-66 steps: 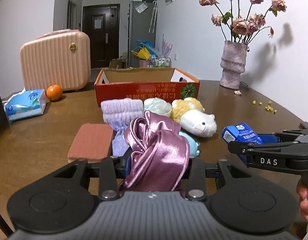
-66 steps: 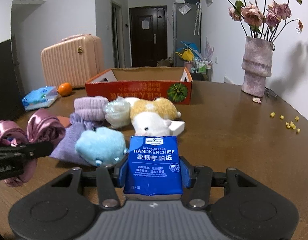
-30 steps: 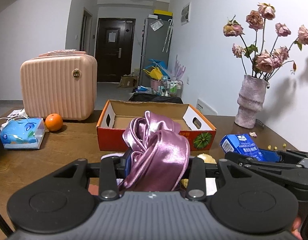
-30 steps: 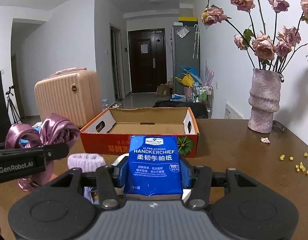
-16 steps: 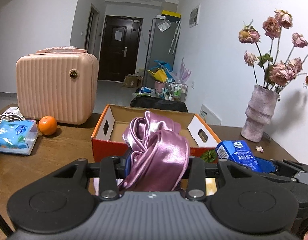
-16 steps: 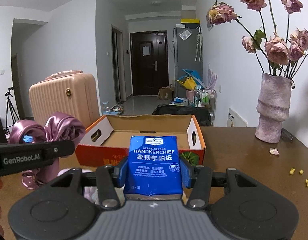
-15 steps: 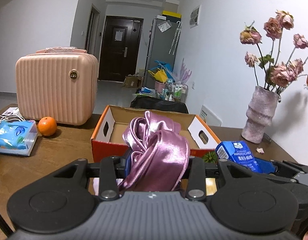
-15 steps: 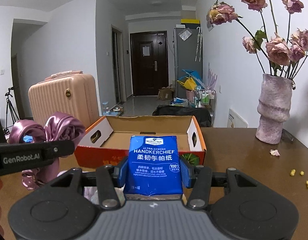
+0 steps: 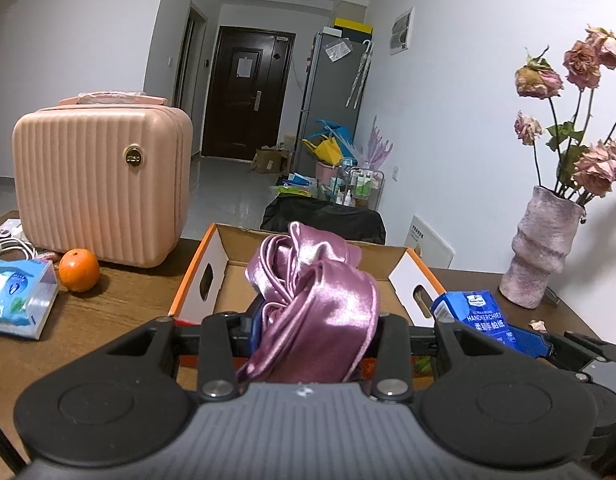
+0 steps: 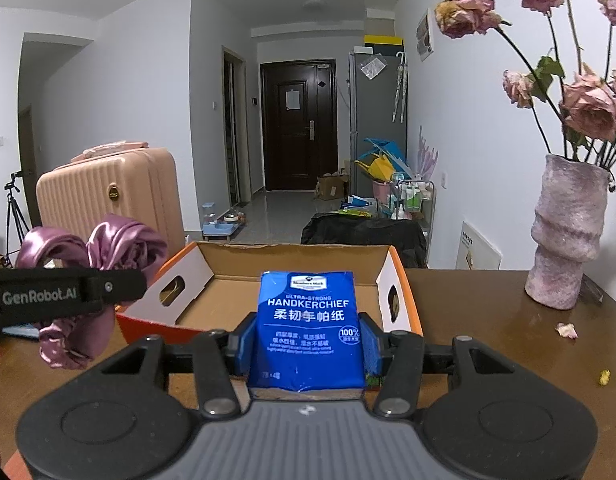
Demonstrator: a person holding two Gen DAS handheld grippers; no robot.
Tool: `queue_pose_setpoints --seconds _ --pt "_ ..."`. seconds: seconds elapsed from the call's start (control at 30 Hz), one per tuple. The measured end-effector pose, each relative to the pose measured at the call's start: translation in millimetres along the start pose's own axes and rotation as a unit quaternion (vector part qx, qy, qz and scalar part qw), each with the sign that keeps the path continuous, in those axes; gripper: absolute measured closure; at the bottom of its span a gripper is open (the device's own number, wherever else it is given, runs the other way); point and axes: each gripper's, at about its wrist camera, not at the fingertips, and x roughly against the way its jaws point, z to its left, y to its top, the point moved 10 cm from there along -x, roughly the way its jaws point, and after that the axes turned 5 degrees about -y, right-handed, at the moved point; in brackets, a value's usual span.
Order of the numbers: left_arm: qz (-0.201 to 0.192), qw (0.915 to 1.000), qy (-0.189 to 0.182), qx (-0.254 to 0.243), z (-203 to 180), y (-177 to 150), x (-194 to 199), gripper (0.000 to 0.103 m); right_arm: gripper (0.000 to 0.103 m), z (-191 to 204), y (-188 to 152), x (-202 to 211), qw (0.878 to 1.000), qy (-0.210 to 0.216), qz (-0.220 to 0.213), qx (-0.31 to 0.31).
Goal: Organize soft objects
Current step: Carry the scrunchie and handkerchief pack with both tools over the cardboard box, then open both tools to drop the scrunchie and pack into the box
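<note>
You are carrying both soft items raised in front of the cardboard box [image 10: 292, 276], which sits at twelve o'clock on the surface [image 9: 120, 300], presumably so they can drop inside. Your left gripper [image 9: 315, 320] has its jaws clenched on the bunched satin cloth [image 9: 319, 292], narrowed to the bundle's width. Your right gripper [image 10: 306, 336] grips the handkerchief pack [image 10: 308, 324] by its sides. The box floor looks bare, though its near part is hidden.
</note>
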Motion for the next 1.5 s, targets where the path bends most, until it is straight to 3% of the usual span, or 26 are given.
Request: queue_pose_setpoints --seconds 0.57,0.8,1.37,1.47,1.5 --pt "0.017 0.9996 0.022 -0.002 12.5 28.6 -70.0 0.064 0.053 -5.9 39.7 -63.5 1.000 0.001 -0.006 0.003" --pt "0.043 0.9978 0.050 -0.004 21.4 34.6 -112.0 0.064 0.053 -8.4 48.4 -86.4 1.000 0.005 0.000 0.005" --pt "0.081 0.9933 0.082 -0.011 43.7 9.9 -162.5 0.063 0.052 -17.9 26.1 -146.6 0.999 0.006 0.045 -0.001" --pt "0.081 0.9934 0.082 -0.005 47.1 9.9 -161.1 0.058 0.051 -15.5 22.2 -150.3 0.999 0.012 0.047 0.004" --pt "0.082 0.9933 0.082 -0.005 47.7 9.4 -160.6 0.052 0.045 -14.2 22.3 -152.1 0.999 0.013 0.050 0.005"
